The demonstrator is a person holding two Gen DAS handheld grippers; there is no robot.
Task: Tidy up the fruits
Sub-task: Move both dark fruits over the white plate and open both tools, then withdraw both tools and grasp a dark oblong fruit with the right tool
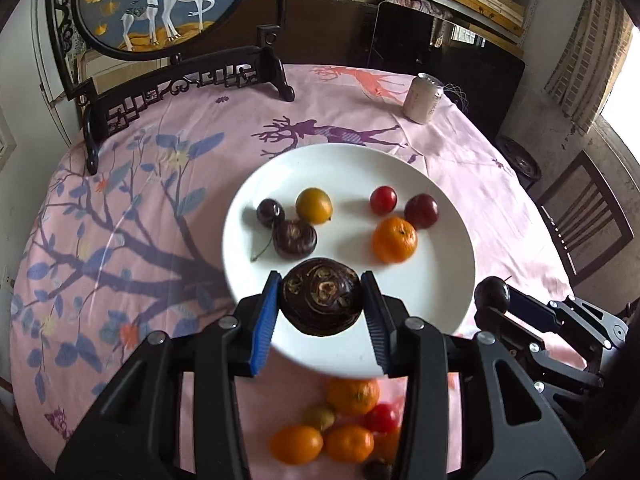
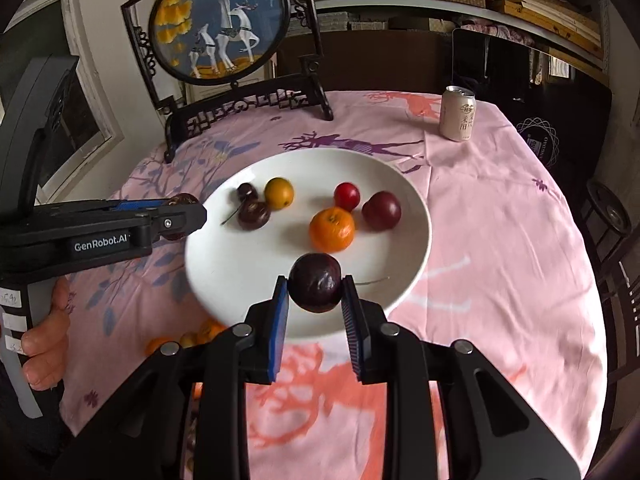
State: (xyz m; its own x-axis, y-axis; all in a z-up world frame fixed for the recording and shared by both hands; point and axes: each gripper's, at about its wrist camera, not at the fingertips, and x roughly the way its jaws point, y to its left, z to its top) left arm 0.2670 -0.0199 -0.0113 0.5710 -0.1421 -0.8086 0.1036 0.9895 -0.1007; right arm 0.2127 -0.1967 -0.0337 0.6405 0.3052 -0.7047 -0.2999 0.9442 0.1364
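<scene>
**Carefully now: two round fruits held over a crowded plate**

Nearest you, the left tongs [image 1: 322, 304] are clamped on a water chestnut [image 1: 321, 300], pinched by its rounded sides only. Your right tongs [image 2: 315, 292] grip a dark plum [image 2: 315, 282] the same way, pads on a smooth, curved skin. Both fruits look to hang above the near edge of the white plate [image 1: 440, 300], though how high above it you cannot read from these views. A slack or jolted grip could squirt either one out sideways.

Below the left tongs, loose on the tabletop [image 1: 160, 208], lies the unsorted pile: mandarins [image 1: 354, 394], a red cherry tomato [image 1: 382, 418] and others, blurred. A dropped fruit landing there would scatter them toward the edge.

On the plate, two groups sit apart. The left one holds a second water chestnut [image 1: 295, 238], a cherry [image 1: 270, 212] and a yellow plum [image 1: 314, 205]; the right one an orange mandarin [image 1: 394, 239], a red tomato [image 1: 383, 199] and a dark red plum [image 1: 421, 211]. Release from too high and a round fruit will roll, knock a neighbour and blur the grouping, or run off the shallow rim. With both tongs near one another at the same edge, they could also bump as you lower.

Farther back, the drink can [image 1: 423, 98] and the framed deer screen [image 1: 168, 8] stand well clear.
</scene>
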